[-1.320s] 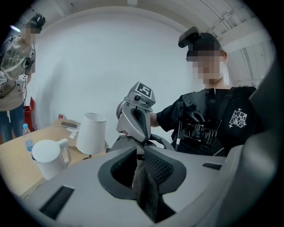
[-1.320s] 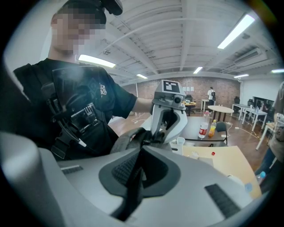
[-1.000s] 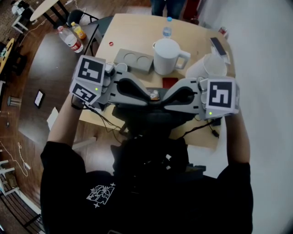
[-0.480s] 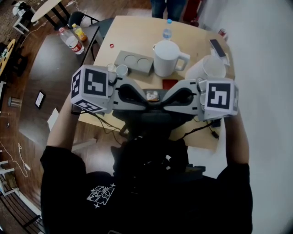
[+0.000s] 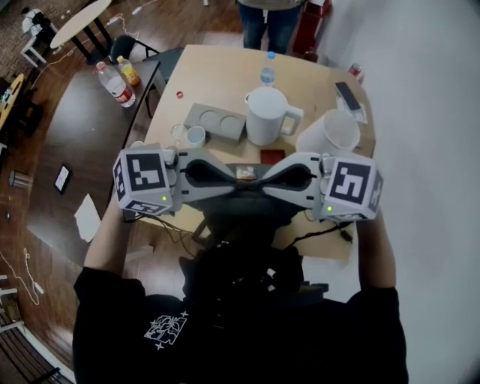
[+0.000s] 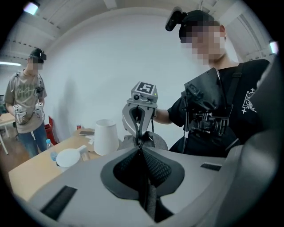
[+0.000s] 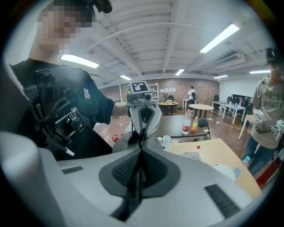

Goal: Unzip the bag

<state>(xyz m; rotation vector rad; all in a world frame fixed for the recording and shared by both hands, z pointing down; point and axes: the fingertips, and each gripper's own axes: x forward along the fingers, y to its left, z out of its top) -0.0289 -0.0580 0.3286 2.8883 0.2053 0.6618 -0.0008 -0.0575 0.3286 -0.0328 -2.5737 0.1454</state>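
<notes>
Both grippers are held up in front of the person's chest, pointing at each other, tips meeting over a grey bag (image 5: 240, 207) near the table's front edge. My left gripper (image 5: 234, 176) has just been closing its jaws; they now pinch a thin bit of the bag's top. My right gripper (image 5: 256, 176) is shut on the same spot from the other side. A small orange and white tag (image 5: 244, 173) shows between the tips. In the left gripper view the grey fabric (image 6: 158, 141) bulges behind my left gripper (image 6: 141, 148). The right gripper view shows the bag (image 7: 124, 139) behind my right gripper (image 7: 142, 148).
On the wooden table (image 5: 210, 67) stand two white jugs (image 5: 266, 116) (image 5: 331, 134), a grey cup tray (image 5: 214, 120), small cups (image 5: 196, 136), a water bottle (image 5: 268, 73), a phone (image 5: 349, 96) and a red card (image 5: 271, 155). A person (image 5: 264, 19) stands at its far end.
The left gripper has turned, so its marker cube shows a different face, and its jaws have drawn closer. Both grippers sit a little lower in the head view, tips still together.
</notes>
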